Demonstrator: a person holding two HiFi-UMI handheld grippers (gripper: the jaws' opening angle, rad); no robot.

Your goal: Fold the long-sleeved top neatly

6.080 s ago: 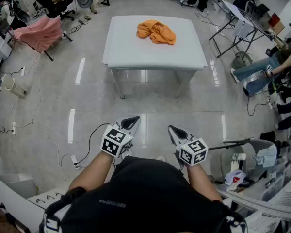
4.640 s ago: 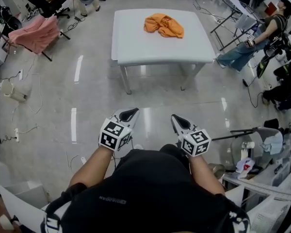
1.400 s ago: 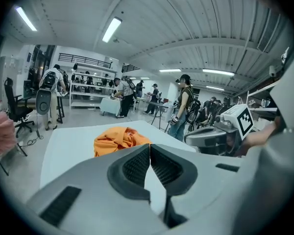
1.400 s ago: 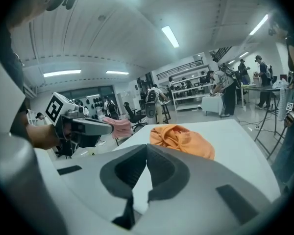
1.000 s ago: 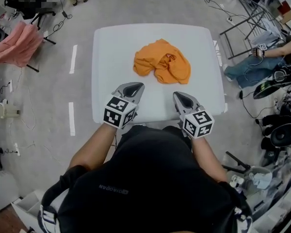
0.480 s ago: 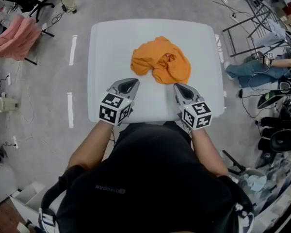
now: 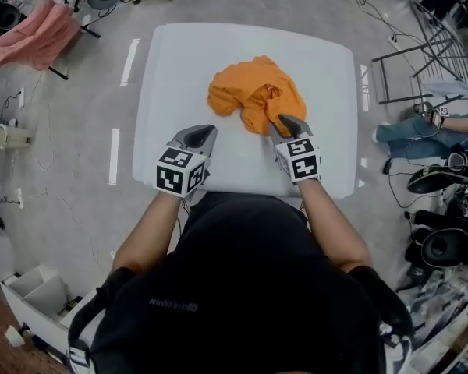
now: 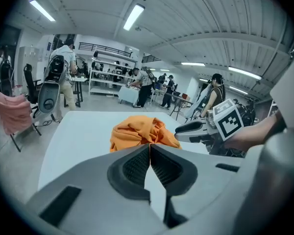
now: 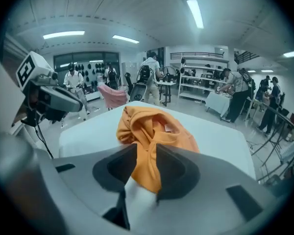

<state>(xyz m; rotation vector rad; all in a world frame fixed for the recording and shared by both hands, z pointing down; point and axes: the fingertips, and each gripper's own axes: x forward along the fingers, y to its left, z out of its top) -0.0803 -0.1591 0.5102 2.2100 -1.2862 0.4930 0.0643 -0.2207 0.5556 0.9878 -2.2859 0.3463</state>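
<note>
Overhead arrangement at a white table (image 7: 165, 76): an orange long-sleeved top (image 7: 253, 92) lies in a crumpled, unfolded heap near the middle of the tabletop, clear of all four edges. A person in a black shirt (image 7: 242, 287) stands at the near edge, holding one gripper in each hand.

Left gripper (image 7: 206, 130): jaws closed tip to tip, with nothing between them. It sits above bare tabletop close to the near edge, to the left of the top and apart from it. In the left gripper view, the heap lies just beyond the closed tips.

Right gripper (image 7: 281, 120): jaws parted, having just been opening. Its tips reach the near right border of the heap. In the right gripper view, a fold of orange cloth runs down through the gap between the two jaws; the pads stand off to either side and are not seen pressing on it. A pale label (image 9: 169, 128) shows inside the neck opening of the top.

Surroundings: a pink cloth (image 7: 30, 37) is draped over a stand on the floor beyond the far left corner. Several people stand at benches in the background of both gripper views.
</note>
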